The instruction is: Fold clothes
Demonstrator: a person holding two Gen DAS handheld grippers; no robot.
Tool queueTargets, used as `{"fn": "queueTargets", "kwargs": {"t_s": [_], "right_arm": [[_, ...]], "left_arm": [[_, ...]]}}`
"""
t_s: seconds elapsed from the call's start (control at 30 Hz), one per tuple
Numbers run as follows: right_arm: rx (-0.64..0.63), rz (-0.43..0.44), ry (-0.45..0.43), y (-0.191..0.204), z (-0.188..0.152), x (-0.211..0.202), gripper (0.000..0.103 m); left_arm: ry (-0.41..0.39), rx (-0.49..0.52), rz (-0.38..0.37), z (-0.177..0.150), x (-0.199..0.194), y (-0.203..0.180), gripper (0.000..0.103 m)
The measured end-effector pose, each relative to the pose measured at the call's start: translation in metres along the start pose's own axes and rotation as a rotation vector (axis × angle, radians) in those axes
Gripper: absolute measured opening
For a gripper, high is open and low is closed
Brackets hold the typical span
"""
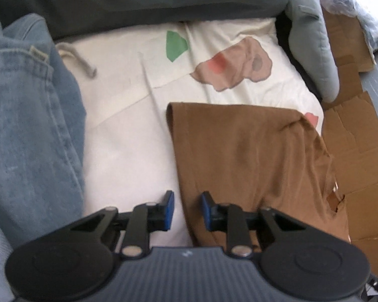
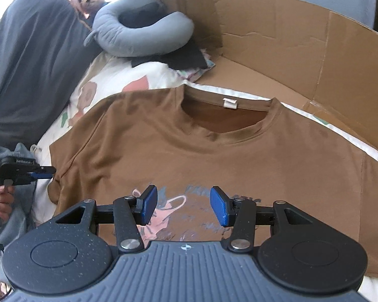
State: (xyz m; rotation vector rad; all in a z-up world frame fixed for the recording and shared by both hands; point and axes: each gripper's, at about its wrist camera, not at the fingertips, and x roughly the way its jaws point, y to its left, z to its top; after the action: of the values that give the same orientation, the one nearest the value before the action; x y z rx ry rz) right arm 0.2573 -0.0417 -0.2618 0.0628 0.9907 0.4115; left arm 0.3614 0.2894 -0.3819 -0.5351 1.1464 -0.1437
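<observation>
The brown T-shirt (image 2: 214, 151) is lying flat, front side up, on the white bedsheet (image 1: 128, 138) with coloured patches. In your right camera its neck hole is pointing to 12 o'clock, with a small white tag (image 2: 229, 103) inside the collar. The picture printed on its chest is partly hiding behind your right gripper (image 2: 184, 206), so you cannot read it. The bottom of the shirt is cut off by the gripper body.

Your right gripper is hovering over the chest print with its jaws wide apart and nothing between them.

Your left gripper (image 1: 187, 211) is sitting at the shirt's sleeve edge at 6 o'clock in its own view. Its jaws are partly apart, one blue pad on each side of the sleeve edge. You cannot tell if the pads are touching the cloth.

Blue jeans (image 1: 30, 125) are lying at 9 o'clock in the left view, running out of the picture. A grey neck pillow (image 2: 141, 32) is resting at 11 o'clock in the right view, and brown cardboard (image 2: 302, 50) is standing at 1 o'clock.
</observation>
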Motion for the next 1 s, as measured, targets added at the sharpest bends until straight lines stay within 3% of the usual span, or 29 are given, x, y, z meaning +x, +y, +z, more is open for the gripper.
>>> {"fn": "queueTargets", "kwargs": {"t_s": [0.1, 0.23, 0.47, 0.6, 0.7, 1.0], "right_arm": [[-0.012, 0.006, 0.016, 0.005, -0.005, 0.004, 0.054], [-0.025, 0.011, 0.036, 0.009, -0.011, 0.009, 0.054], [-0.025, 0.006, 0.066, 0.009, -0.017, 0.016, 0.054], [-0.017, 0.007, 0.071, 0.01, -0.019, 0.019, 0.054], [-0.013, 0.011, 0.075, 0.012, -0.02, 0.022, 0.054], [0.054, 0.018, 0.104, 0.018, -0.043, 0.031, 0.054]], "left_arm": [[0.02, -0.018, -0.026, -0.002, 0.005, -0.002, 0.024], [0.001, 0.024, 0.007, -0.007, 0.009, -0.009, 0.026], [0.02, -0.072, -0.032, -0.013, 0.006, 0.005, 0.026], [-0.005, -0.081, -0.039, -0.017, 0.008, 0.003, 0.021], [-0.011, -0.069, -0.066, -0.015, 0.006, 0.002, 0.005], [-0.138, 0.046, -0.039, 0.025, -0.029, -0.006, 0.004]]}}
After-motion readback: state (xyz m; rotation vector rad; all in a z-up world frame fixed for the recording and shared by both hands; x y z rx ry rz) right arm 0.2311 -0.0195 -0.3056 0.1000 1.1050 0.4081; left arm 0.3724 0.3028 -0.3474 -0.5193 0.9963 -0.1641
